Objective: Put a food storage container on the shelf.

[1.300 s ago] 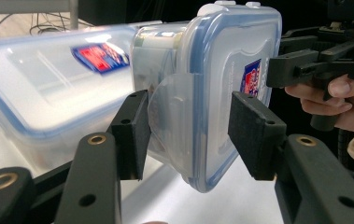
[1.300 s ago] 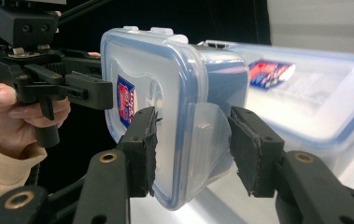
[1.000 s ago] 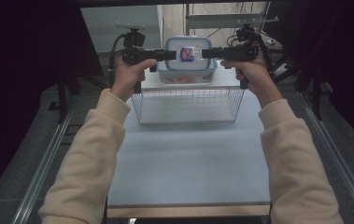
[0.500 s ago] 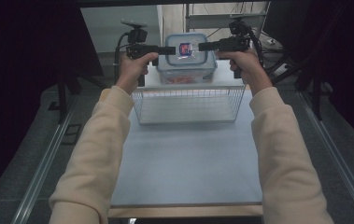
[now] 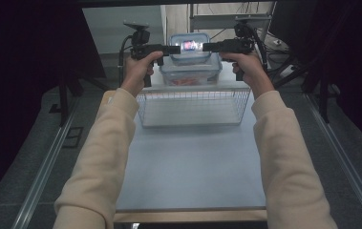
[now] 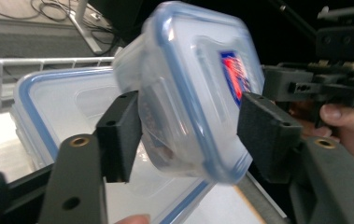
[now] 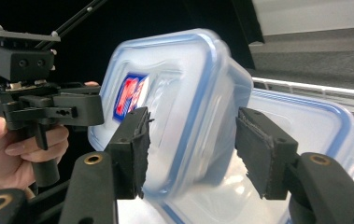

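text: none legible | small container (image 6: pixel 198 93) lid sticker (image 6: pixel 234 74): red-blue, apparently blurred

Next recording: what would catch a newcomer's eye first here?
Most striking is the small lidded container with a red-and-blue label, between the left tool and the right tool at the table's far end. Both tools' jaws have just been opening, with the container between them. It sits above a larger blue-rimmed container, behind an empty wire basket.
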`<state>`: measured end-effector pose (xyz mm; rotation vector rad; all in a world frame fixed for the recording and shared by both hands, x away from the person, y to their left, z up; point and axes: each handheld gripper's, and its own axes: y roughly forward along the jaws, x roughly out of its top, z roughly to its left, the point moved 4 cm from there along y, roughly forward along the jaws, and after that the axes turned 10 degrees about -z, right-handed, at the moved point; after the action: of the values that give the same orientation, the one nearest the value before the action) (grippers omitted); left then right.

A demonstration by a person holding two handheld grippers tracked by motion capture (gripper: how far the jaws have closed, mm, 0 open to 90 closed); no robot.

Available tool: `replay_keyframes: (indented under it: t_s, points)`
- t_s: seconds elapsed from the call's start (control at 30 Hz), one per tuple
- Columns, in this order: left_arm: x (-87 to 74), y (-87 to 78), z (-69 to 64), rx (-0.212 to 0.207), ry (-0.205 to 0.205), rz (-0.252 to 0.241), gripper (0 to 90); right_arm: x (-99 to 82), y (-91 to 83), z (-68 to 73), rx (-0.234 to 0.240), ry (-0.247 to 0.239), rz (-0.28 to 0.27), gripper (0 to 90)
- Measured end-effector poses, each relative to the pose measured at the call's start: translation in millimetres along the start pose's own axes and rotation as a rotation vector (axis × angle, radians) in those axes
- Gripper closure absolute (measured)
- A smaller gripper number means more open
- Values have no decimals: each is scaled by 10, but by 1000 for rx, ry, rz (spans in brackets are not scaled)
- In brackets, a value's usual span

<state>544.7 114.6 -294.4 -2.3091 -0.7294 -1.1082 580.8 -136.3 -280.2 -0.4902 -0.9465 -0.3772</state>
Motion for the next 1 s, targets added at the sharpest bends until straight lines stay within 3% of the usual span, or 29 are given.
replay_keyframes:
  t_s: [0.07, 0.13, 0.23, 0.4, 0.6, 0.77, 0.87, 1.0]
  points:
    - [-10, 4, 50, -8, -30, -18, 388, -10, -2, -23, -1, 9, -3, 446]
    - [4, -12, 87, -9, -39, -37, 377, -7, -20, -49, -1, 30, -22, 454]
    - [12, -31, 102, -14, -43, -45, 354, -14, -41, -47, 3, 16, -22, 454]
    - [-11, -152, 18, -3, 14, -61, 377, 13, -153, -57, -20, -2, -57, 443]
    - [-199, -298, -118, 10, 101, -42, 656, -29, -331, -16, -45, -24, -60, 433]
    - [-370, -272, -233, -23, 137, 10, 837, -118, -402, 40, -60, -37, -42, 430]
    - [-422, -179, -278, -34, 152, 40, 871, -162, -403, 56, -60, -37, -40, 428]
    - [-426, -39, -289, -29, 143, 43, 882, -204, -382, 57, -53, -38, -31, 423]
